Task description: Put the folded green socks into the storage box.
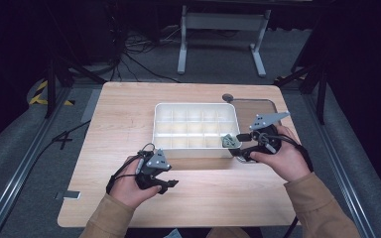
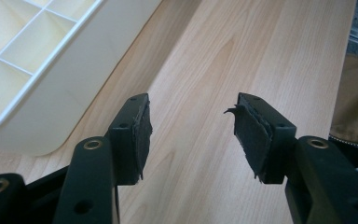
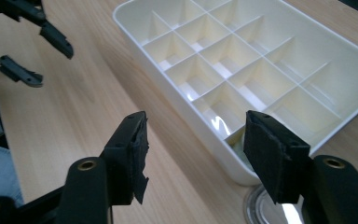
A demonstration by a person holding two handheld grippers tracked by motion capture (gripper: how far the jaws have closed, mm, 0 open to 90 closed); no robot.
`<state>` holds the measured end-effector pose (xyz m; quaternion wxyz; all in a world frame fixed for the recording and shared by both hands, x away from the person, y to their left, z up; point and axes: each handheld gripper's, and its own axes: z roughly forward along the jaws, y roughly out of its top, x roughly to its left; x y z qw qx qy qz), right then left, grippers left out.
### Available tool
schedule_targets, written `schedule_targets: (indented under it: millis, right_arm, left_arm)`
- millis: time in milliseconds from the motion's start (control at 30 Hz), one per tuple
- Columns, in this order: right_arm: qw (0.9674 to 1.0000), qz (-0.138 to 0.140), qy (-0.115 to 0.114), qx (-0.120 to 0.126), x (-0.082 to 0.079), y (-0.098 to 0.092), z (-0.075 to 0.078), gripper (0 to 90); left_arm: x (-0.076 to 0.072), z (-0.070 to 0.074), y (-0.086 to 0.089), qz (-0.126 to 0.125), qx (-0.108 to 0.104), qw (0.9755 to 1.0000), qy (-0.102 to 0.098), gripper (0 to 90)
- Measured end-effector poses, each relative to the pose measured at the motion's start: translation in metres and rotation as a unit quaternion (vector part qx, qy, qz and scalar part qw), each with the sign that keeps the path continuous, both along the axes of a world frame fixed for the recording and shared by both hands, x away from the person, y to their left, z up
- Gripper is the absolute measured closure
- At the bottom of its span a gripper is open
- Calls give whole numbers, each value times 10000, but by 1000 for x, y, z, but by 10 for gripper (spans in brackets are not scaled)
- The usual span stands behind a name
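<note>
The white plastic tray with many square compartments [image 1: 194, 148] looks empty, so nothing seems done yet. The left gripper [image 2: 191, 135], at the tray's 7 o'clock, and the right gripper [image 3: 193, 154], at its 4 o'clock corner, both have jaws apart and hold nothing.

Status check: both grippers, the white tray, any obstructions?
Left gripper open over bare table, beside the tray. Right gripper open at the divided white tray, near corner. Compartments look empty. Nothing between jaws.
</note>
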<state>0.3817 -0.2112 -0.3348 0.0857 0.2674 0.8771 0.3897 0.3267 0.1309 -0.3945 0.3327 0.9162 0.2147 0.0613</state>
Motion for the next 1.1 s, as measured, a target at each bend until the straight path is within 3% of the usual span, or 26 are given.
schedule_targets:
  millis: [67,267,333,567,733,900,1100]
  right_arm:
    - [9999,37,-22,148,-11,-1,-6,404]
    - [9997,129,-94,206,-33,0,-24,405]
    - [9997,237,-34,86,-35,3,-27,405]
    - [9996,261,1,106,-38,4,-37,393]
    - [9992,345,177,-29,-41,6,-57,390]
    - [9993,350,154,-57,-43,7,-68,387]
    - [9995,252,157,-110,-44,8,-92,386]
  left_arm:
    - [-1,1,-1,-31,15,10000,1,465]
    - [-1,3,-2,-12,-9,10000,-30,478]
    - [-1,3,-2,-11,-10,10000,-15,478]
    - [-1,3,0,-66,50,9999,87,475]
    - [-1,-1,-2,-172,187,9993,277,481]
    - [-1,-5,-5,-262,308,9984,395,480]
    - [0,-12,-10,-426,517,9962,550,475]
